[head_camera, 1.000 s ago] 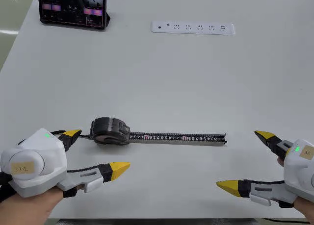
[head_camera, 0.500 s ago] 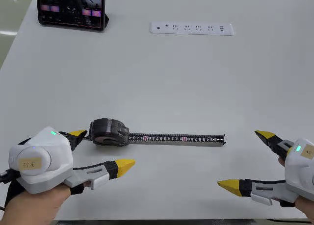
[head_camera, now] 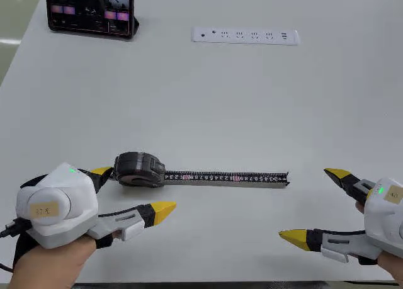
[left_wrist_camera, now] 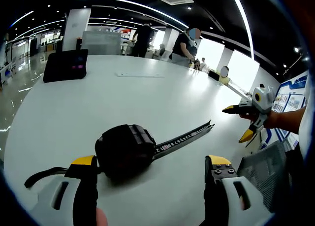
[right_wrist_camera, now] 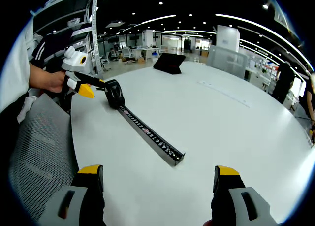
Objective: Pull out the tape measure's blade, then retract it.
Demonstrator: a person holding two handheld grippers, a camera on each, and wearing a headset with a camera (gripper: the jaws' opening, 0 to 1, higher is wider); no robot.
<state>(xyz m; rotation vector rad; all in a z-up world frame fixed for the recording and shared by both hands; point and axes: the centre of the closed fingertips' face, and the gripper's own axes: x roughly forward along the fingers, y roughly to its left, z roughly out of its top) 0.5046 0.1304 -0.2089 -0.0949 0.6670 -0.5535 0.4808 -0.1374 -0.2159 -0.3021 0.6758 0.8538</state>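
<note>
A black tape measure [head_camera: 140, 169] lies on the white table, its dark blade [head_camera: 227, 177] pulled out to the right and resting flat. In the left gripper view the case [left_wrist_camera: 125, 150] sits just ahead of the jaws, with the blade [left_wrist_camera: 184, 136] running away to the right. My left gripper [head_camera: 138, 191] is open, its yellow-tipped jaws close beside the case, one tip near its left end. My right gripper [head_camera: 318, 206] is open too, a short way right of the blade's hooked end [right_wrist_camera: 176, 159]. Nothing sits between either pair of jaws.
A dark tablet [head_camera: 90, 11] stands at the table's far left. A white power strip [head_camera: 245, 36] lies at the far middle. The table's near edge [head_camera: 208, 281] runs just below both grippers. People stand beyond the table [left_wrist_camera: 189, 46].
My left gripper has crept forward and right, closer to the tape measure's case. The right gripper, case and blade stay where they were.
</note>
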